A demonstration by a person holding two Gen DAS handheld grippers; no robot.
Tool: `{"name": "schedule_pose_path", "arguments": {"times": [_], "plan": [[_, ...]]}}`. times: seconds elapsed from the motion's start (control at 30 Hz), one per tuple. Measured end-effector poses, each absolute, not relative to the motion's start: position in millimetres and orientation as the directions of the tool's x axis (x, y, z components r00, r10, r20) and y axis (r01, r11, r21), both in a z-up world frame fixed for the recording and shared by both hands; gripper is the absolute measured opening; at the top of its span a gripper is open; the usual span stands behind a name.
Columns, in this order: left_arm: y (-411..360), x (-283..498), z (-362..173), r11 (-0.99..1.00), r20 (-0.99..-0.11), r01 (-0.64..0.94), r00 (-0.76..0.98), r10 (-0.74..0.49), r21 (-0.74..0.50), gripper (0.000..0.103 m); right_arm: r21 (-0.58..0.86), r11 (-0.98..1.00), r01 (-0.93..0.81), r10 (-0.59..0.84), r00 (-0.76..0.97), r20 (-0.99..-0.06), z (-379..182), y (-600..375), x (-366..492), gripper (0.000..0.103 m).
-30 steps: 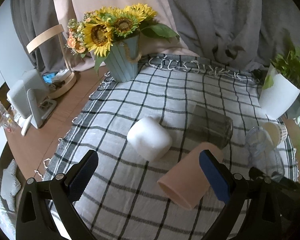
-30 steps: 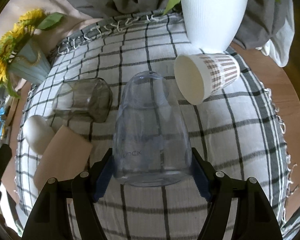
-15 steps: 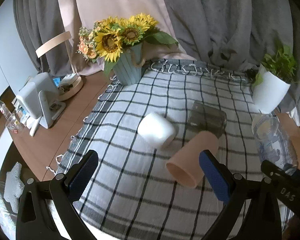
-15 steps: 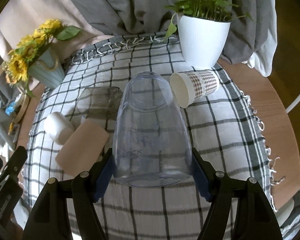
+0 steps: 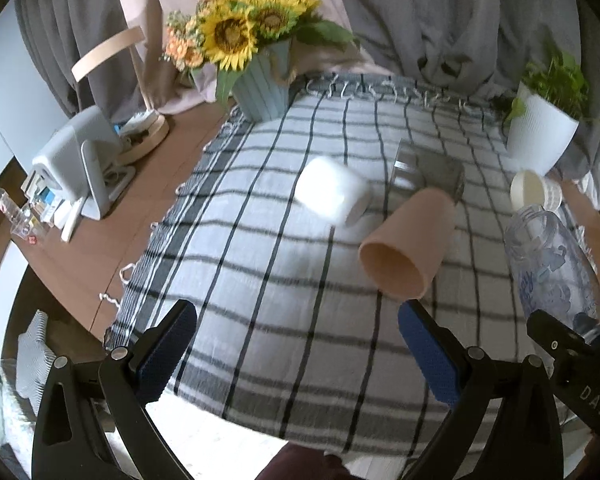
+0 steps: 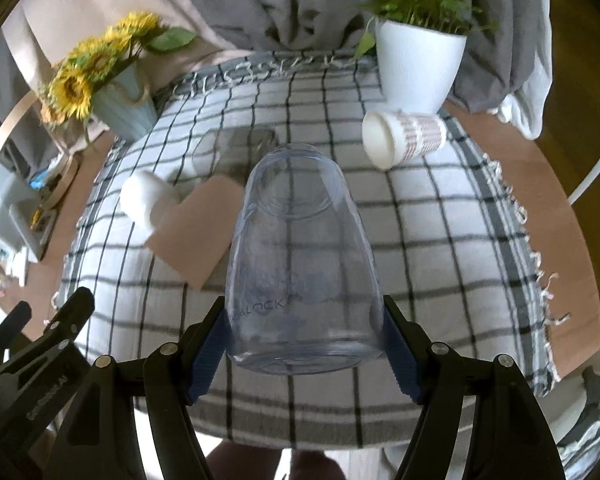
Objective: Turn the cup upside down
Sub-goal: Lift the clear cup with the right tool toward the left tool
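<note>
My right gripper (image 6: 304,348) is shut on a clear plastic cup (image 6: 302,264), held above the checked cloth with its mouth pointing away from me; the cup also shows in the left wrist view (image 5: 552,268). My left gripper (image 5: 296,352) is open and empty above the near edge of the cloth. On the cloth lie a pink cup (image 5: 408,248), a white cup (image 5: 330,196), a dark glass (image 5: 428,170) and a patterned paper cup (image 6: 404,138), all on their sides.
A sunflower vase (image 5: 260,88) stands at the back left of the checked cloth (image 5: 280,280), a white plant pot (image 6: 416,64) at the back right. A wooden table with a grey device (image 5: 80,160) lies to the left. Curtains hang behind.
Both grippers have risen and pulled back from the table. The clear cup has been lifted off the cloth in my right gripper. The other cups have not moved.
</note>
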State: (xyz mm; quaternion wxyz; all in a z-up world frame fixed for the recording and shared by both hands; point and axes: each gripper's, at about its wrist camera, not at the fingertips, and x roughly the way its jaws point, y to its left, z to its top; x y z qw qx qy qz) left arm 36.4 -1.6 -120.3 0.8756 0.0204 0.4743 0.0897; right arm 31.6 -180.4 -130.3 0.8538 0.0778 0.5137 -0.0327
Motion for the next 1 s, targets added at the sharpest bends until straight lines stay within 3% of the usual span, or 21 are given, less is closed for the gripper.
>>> {"name": "schedule_pose_path", "arguments": {"times": [0.43,1.0], "plan": [[-3.1,29.8,-154.7,0.978,-0.872,-0.100,0.443,0.207,0.181,0.103,0.086,0.987,0.136,0.030,0.371,-0.928,-184.2,-166.6,31.1,0.071],[8.0,29.7,-170.9,0.979,-0.898,-0.101,0.390,0.203,0.177,0.103,0.096,0.985,0.142,0.048,0.307,-0.951,-203.0,-155.7,13.3,0.072]]}}
